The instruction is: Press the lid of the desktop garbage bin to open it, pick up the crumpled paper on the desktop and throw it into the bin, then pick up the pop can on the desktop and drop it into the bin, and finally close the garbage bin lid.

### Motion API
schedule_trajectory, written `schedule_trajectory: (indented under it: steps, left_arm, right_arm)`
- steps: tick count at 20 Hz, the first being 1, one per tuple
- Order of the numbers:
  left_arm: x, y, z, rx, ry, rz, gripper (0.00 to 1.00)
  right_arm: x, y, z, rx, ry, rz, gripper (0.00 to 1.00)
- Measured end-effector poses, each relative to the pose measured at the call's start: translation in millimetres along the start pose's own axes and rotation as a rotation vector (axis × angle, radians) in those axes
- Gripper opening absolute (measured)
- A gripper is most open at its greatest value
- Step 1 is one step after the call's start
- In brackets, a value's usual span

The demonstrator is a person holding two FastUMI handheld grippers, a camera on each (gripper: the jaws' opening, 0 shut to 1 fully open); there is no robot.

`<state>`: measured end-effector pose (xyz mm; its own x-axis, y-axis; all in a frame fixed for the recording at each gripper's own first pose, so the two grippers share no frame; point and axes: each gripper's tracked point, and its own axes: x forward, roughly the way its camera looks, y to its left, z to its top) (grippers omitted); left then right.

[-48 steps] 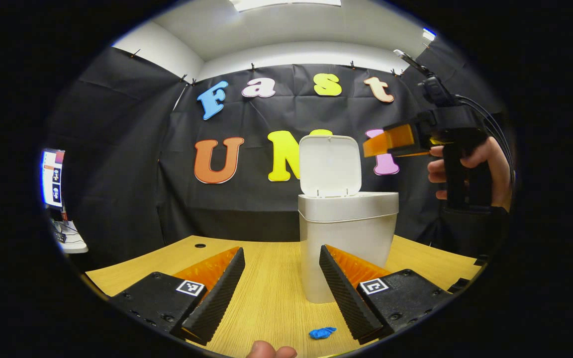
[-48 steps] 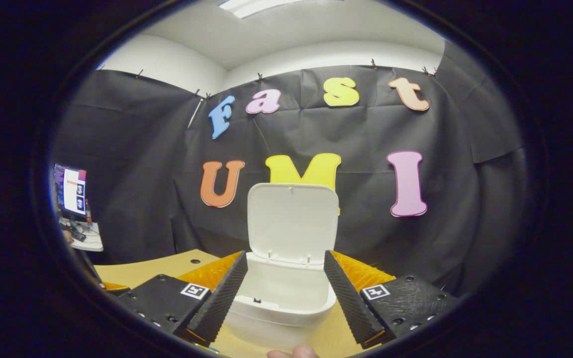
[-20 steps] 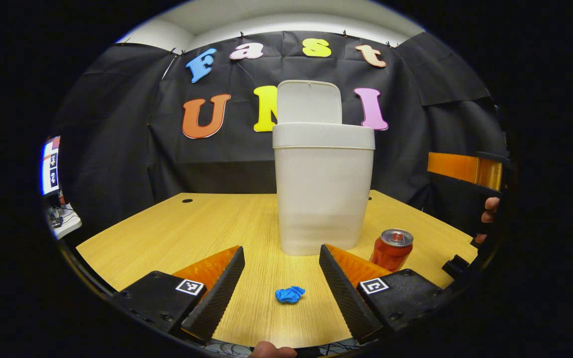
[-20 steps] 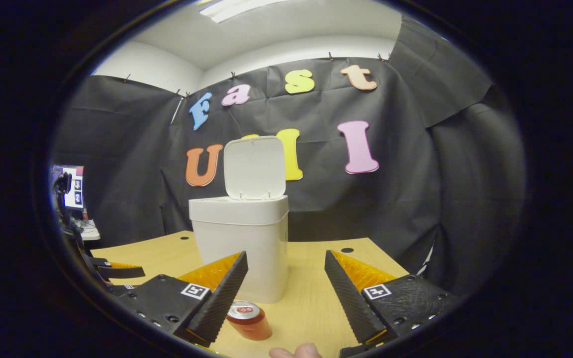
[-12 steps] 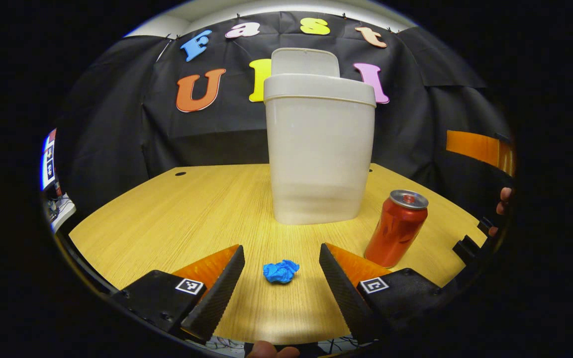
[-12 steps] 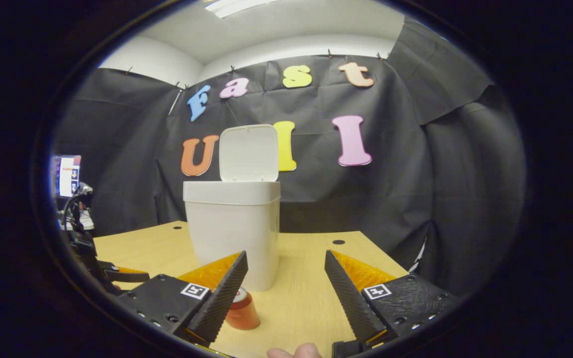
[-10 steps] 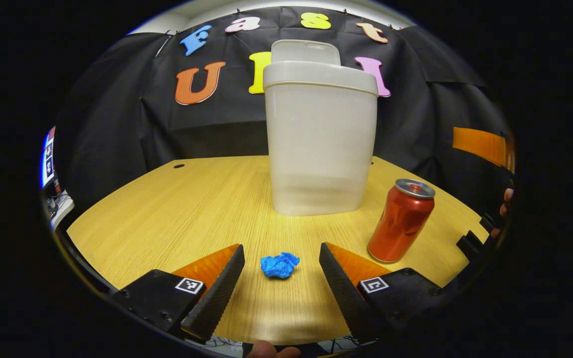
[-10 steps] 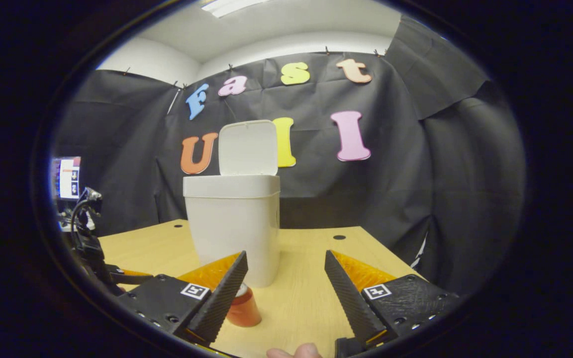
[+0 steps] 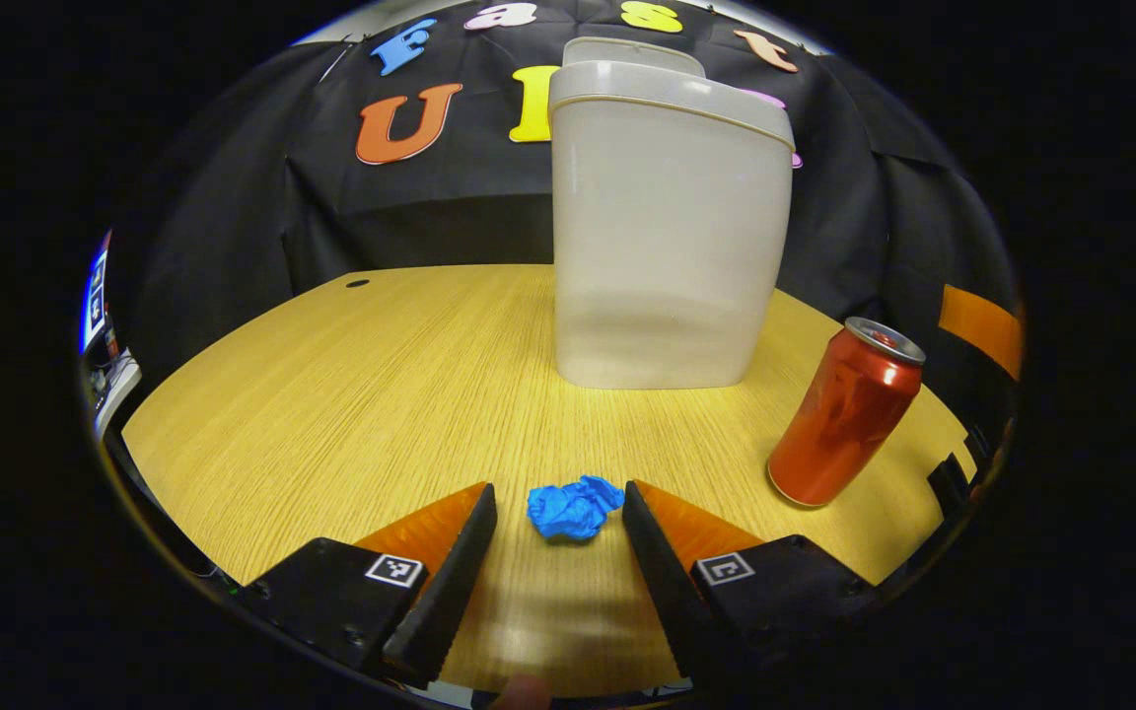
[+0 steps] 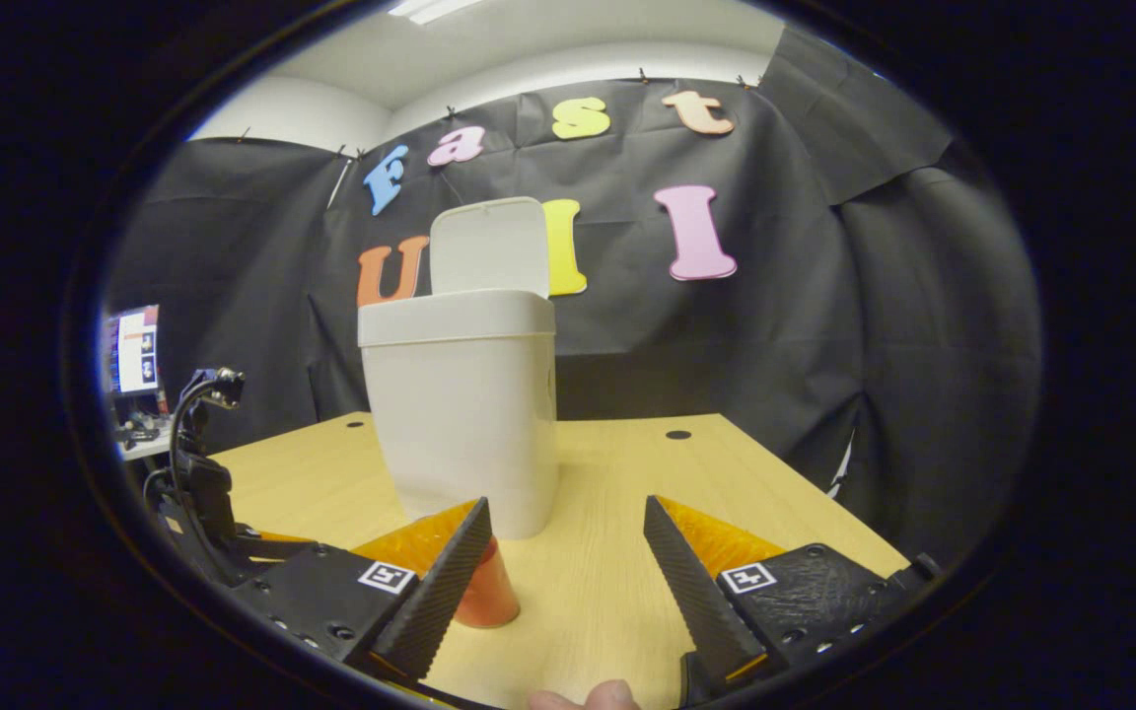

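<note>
Low in the left gripper view, the blue crumpled paper [image 9: 575,508] lies on the worktop [image 9: 351,394] between the released left tool [image 9: 558,513]'s tips; the right tool [image 10: 566,528] is released too.

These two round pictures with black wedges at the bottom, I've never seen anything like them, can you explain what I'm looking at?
Each picture comes from a camera riding on a hand-held two-finger gripper; a person holds one in each hand. The wedges are that gripper's own fingers. In the left gripper view, the left gripper is open, with a blue crumpled paper lying between its fingertips on the wooden desktop. Behind stand a white garbage bin with its lid up, and a red pop can. The right gripper is open and holds nothing.
</note>
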<state>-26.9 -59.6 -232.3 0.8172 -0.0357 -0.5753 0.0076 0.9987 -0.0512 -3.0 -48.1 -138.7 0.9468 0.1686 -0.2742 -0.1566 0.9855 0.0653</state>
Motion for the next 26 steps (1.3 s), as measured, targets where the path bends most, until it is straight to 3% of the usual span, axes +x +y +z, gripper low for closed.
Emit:
schedule_trajectory:
  steps: [5,6,8,18,26]
  left_arm:
    - [2.1,-4.7,0.8,0.013,0.004,-0.004,0.59]
    - [1.5,-5.9,1.6,0.010,-0.001,-0.011,0.49]
    - [0.3,-11.2,3.0,-0.003,-0.006,-0.035,0.43]
    - [-23.2,-7.7,52.2,-0.007,-0.145,-0.047,0.39]
    - [-66.2,9.7,157.8,0.031,-0.430,0.004,0.38]
  right_arm:
    - [-3.2,4.4,-0.1,-0.008,-0.011,0.009,0.96]
    - [-2.9,4.7,-1.3,-0.007,-0.011,0.012,0.96]
    - [-2.5,4.2,-3.1,-0.006,-0.008,0.011,0.97]
    - [-14.4,32.7,-2.3,-0.009,-0.015,0.059,0.96]
    - [-11.9,66.3,-21.3,-0.041,0.020,0.081,0.96]
